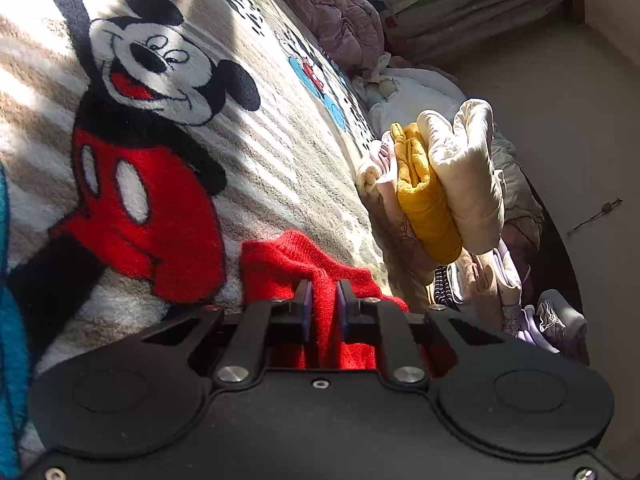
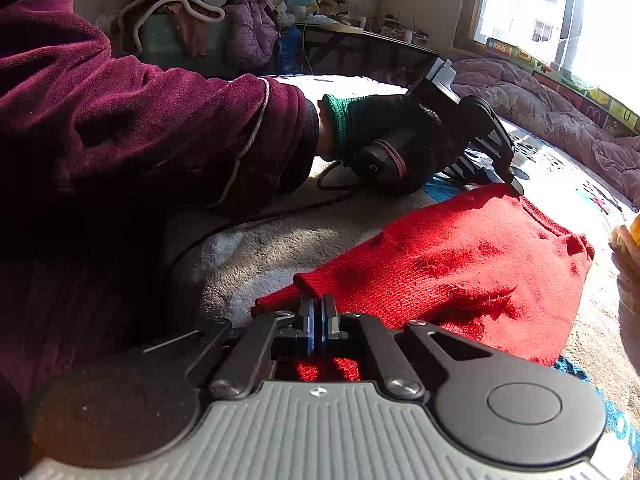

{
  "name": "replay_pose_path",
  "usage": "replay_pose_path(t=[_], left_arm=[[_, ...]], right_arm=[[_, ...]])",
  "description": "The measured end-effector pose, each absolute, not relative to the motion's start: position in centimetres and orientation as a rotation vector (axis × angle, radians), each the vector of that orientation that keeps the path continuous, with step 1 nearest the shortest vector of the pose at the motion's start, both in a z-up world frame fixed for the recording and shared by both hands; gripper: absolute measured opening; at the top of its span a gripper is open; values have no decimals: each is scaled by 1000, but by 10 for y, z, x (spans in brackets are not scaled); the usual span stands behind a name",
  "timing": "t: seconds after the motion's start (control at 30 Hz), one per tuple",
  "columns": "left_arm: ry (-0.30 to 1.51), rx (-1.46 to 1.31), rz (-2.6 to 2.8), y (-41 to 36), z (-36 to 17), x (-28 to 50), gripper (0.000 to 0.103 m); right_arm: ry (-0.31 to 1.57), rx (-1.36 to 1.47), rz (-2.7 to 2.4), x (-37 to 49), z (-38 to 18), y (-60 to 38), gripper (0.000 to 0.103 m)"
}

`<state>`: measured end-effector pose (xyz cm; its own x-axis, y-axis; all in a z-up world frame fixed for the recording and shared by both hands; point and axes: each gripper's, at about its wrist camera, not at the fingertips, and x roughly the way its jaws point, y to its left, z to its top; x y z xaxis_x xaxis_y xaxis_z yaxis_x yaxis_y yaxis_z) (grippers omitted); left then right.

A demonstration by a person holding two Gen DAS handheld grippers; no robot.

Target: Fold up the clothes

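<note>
A red knitted sweater [image 2: 460,264] lies folded on a Mickey Mouse blanket [image 1: 248,152]. My right gripper [image 2: 319,312] is shut on the sweater's near corner, low on the bed. My left gripper [image 1: 324,294] has its jaws a little apart with red knit [image 1: 288,264] between them; the pads look pressed on the fabric. In the right wrist view the left gripper [image 2: 514,184] touches the sweater's far corner, held by a gloved hand [image 2: 392,136].
A stack of folded clothes [image 1: 440,184] in yellow and cream stands at the blanket's right edge, with more loose clothes [image 1: 520,280] beside it. A mauve quilt [image 2: 540,108] lies along the window side. A cluttered table [image 2: 360,36] is behind.
</note>
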<state>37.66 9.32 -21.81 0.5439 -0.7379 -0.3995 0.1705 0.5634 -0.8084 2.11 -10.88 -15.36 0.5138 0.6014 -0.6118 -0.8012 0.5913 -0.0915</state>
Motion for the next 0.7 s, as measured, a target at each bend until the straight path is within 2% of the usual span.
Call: replay_pose_path(t=[0.17, 0.3, 0.33, 0.4, 0.47, 0.57, 0.7], left_arm=[[824, -792, -608, 93, -219, 376, 14], [809, -766, -613, 95, -210, 373, 15], [803, -758, -615, 95, -207, 371, 17], [792, -742, -620, 96, -201, 369, 29], [780, -725, -626, 97, -194, 366, 45], [721, -658, -635, 104, -175, 357, 45], [629, -618, -750, 101, -160, 344, 44]], right_arm=[[570, -395, 854, 17, -153, -108, 5], [625, -432, 906, 10, -151, -107, 19], [624, -415, 948, 5, -144, -111, 19], [616, -401, 987, -4, -130, -120, 22], [598, -359, 957, 4, -119, -129, 22], [562, -309, 895, 21, -106, -138, 22], [482, -281, 772, 87, -112, -131, 22]])
